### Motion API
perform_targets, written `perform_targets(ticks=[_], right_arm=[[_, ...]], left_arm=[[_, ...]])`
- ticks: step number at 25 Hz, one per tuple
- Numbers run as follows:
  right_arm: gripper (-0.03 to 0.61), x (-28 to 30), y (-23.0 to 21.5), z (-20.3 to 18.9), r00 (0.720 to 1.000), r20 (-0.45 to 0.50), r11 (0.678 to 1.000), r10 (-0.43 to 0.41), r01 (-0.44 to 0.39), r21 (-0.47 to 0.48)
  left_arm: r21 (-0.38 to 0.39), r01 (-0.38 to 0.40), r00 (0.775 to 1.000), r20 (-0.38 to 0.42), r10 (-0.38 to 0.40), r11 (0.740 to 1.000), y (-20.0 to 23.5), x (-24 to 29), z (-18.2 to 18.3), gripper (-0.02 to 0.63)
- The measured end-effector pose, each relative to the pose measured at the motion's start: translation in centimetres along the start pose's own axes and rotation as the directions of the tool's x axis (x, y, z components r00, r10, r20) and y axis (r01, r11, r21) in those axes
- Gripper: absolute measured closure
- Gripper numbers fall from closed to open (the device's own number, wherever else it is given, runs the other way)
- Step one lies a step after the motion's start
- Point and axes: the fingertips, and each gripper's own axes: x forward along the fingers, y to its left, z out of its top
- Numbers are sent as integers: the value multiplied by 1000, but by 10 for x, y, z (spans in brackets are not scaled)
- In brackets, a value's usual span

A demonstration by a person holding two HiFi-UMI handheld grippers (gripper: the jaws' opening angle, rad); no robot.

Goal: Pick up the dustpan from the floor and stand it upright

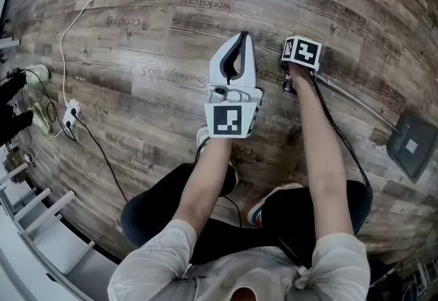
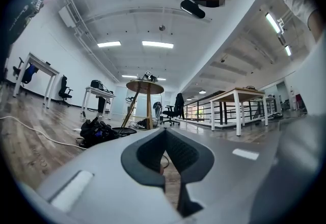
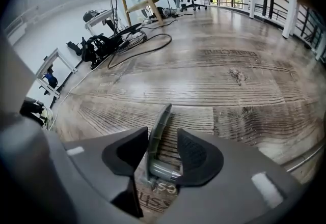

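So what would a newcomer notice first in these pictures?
The right gripper points steeply down with its jaws apart around the grey handle of the dustpan, whose pan lies flat on the wood floor at the head view's right edge. The left gripper, shut and empty, is held out level in the middle.

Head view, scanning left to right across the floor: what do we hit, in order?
white plug block on a white cable → left gripper → right gripper → thin metal handle → dark grey plastic dustpan
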Motion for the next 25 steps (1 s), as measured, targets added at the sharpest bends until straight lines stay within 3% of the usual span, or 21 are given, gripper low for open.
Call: perform_targets(ticks=[5, 15, 21, 25], right_arm=[[391, 25, 1, -3, 999, -42, 999, -26, 24, -39], [460, 24, 11, 0, 994, -95, 988, -61, 46, -150], [494, 13, 6, -10, 995, -103, 1000, -16, 19, 24], [499, -7, -8, -14, 997, -80, 999, -14, 18, 50]], left_arm=[[4, 0, 1000, -2, 0, 1000, 5, 3, -19, 595], [2, -5, 1000, -28, 6, 1000, 8, 2, -20, 594], [3, -11, 999, -33, 11, 1000, 8, -2, -11, 595], [4, -2, 1000, -5, 2, 1000, -8, -5, 2, 595]])
